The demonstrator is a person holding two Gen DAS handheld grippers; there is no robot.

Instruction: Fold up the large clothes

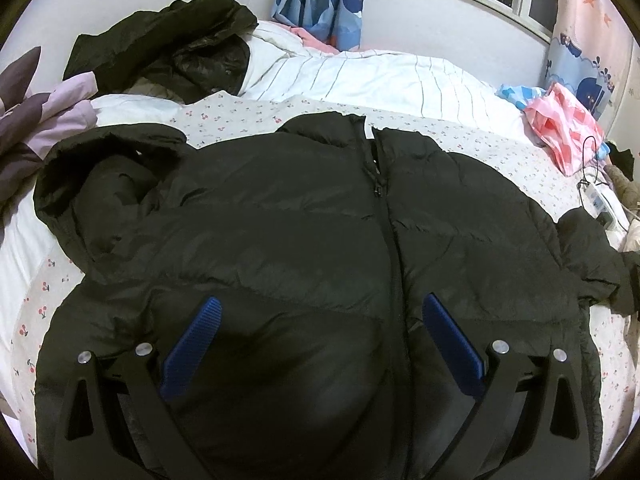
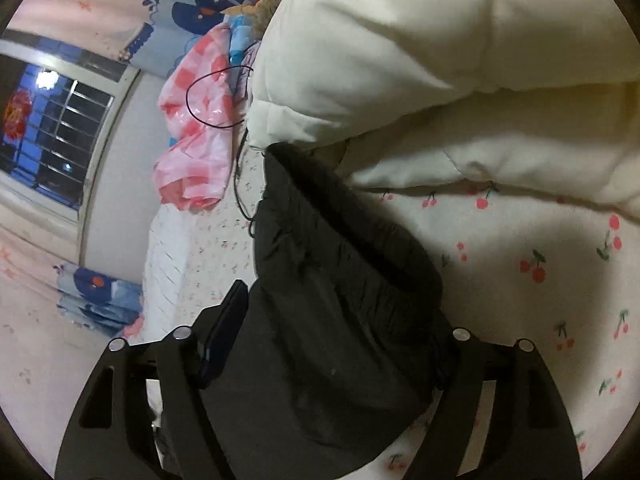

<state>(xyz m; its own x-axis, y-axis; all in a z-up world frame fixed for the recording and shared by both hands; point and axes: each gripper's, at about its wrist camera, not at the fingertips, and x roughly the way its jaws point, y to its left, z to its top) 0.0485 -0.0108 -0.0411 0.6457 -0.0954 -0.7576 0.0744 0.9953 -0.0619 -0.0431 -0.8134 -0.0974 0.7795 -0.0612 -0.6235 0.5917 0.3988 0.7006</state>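
Note:
A black puffer jacket [image 1: 304, 216] lies front-up on the bed, zipped, its hood at the left and a sleeve out to the right. My left gripper [image 1: 320, 312] is open above its lower front, blue pads [image 1: 192, 344] wide apart, nothing between them. In the right wrist view my right gripper [image 2: 336, 320] has the jacket's black sleeve [image 2: 332, 280] between its jaws. The left blue pad [image 2: 224, 332] presses the fabric; the right pad is hidden under it. The sleeve's cuff end points away toward a white duvet.
The bed has a cherry-print sheet [image 2: 540, 280]. A second dark jacket [image 1: 172, 48] lies at the back left. A pink checked bag [image 1: 560, 128] and a cable with a power strip [image 1: 600, 204] lie at the right. A white duvet [image 2: 420, 60] is bunched beside the sleeve.

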